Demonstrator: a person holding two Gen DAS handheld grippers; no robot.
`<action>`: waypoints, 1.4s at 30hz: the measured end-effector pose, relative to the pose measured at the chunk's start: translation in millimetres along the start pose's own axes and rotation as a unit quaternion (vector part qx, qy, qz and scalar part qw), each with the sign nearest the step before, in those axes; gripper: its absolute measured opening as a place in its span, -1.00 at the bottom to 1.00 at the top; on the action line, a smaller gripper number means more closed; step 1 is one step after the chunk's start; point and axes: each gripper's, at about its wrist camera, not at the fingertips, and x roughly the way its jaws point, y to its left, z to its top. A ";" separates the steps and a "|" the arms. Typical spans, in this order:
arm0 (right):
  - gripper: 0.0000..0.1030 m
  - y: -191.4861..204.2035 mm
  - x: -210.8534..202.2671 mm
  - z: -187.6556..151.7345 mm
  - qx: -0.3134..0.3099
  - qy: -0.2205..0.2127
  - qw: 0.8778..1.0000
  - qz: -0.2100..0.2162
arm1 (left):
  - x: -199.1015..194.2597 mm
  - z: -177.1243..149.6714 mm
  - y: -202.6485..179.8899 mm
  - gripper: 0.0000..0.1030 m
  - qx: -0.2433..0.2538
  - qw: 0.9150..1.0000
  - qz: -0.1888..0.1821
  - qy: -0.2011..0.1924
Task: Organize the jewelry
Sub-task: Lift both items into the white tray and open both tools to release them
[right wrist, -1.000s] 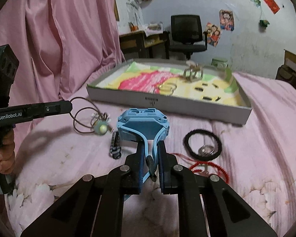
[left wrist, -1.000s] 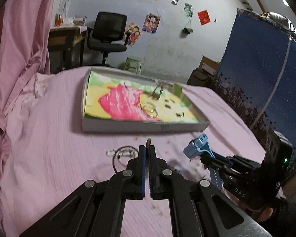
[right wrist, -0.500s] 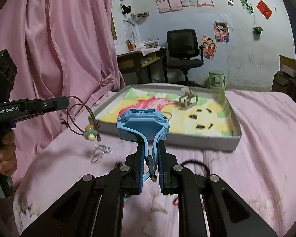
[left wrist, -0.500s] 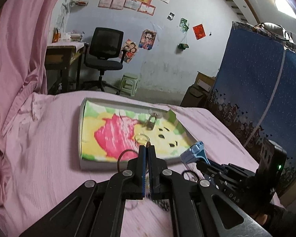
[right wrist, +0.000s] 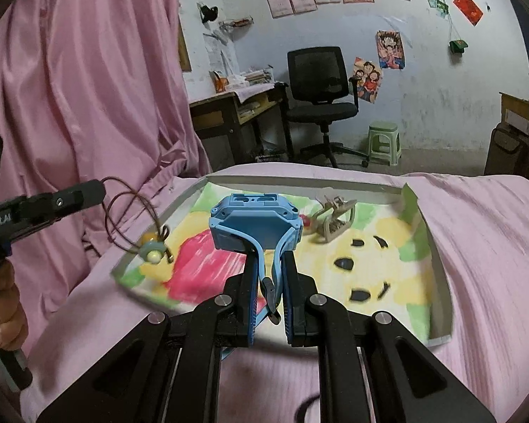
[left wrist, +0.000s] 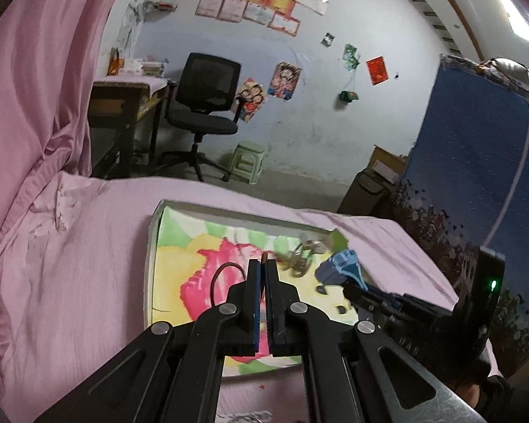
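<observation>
Nearest us, our right gripper (right wrist: 268, 275) is clamped on the strap of a blue watch (right wrist: 255, 224), whose square case stands up above the fingertips and hangs over the near part of the tray (right wrist: 441, 289). Our left gripper (left wrist: 263, 268) is closed tight on a thin brown cord necklace (right wrist: 123, 208); in the right wrist view the cord loops down from its tip, with a pale green-and-yellow pendant (right wrist: 152, 253) dangling above the tray's left corner. A hand (right wrist: 3, 313) grips that tool's handle at the left edge.

Just beyond both grippers lies the shallow grey tray on the pink bed sheet (left wrist: 70, 264), lined with a bright picture in pink, yellow and green. Toward its far side sits a tangle of beige bangles (right wrist: 333, 220), apart from the watch.

Further back we see a pink curtain (right wrist: 88, 88), a counter (right wrist: 229, 105) piled with papers, a black office chair (right wrist: 317, 88), a green stool (right wrist: 384, 141) and posters on the wall.
</observation>
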 end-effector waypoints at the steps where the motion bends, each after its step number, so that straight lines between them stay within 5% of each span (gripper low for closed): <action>1: -0.78 -0.9 7.2 2.8 0.001 0.004 1.000 -0.001 | 4.8 -1.8 2.1 -0.95 -0.001 1.000 0.002 0.005; 14: -0.74 -12.2 64.2 -19.9 0.025 0.080 0.996 -0.014 | 40.4 -24.9 25.3 -0.94 -0.008 0.997 0.047 0.065; 26: -0.40 -7.4 64.6 -21.2 0.007 0.088 0.996 -0.029 | 37.9 -43.1 24.0 -0.91 0.005 0.995 0.055 0.085; 42: 0.33 1.4 -15.5 -28.5 0.002 -0.023 0.999 -0.022 | -24.4 -58.8 5.9 0.57 0.018 0.997 0.080 -0.014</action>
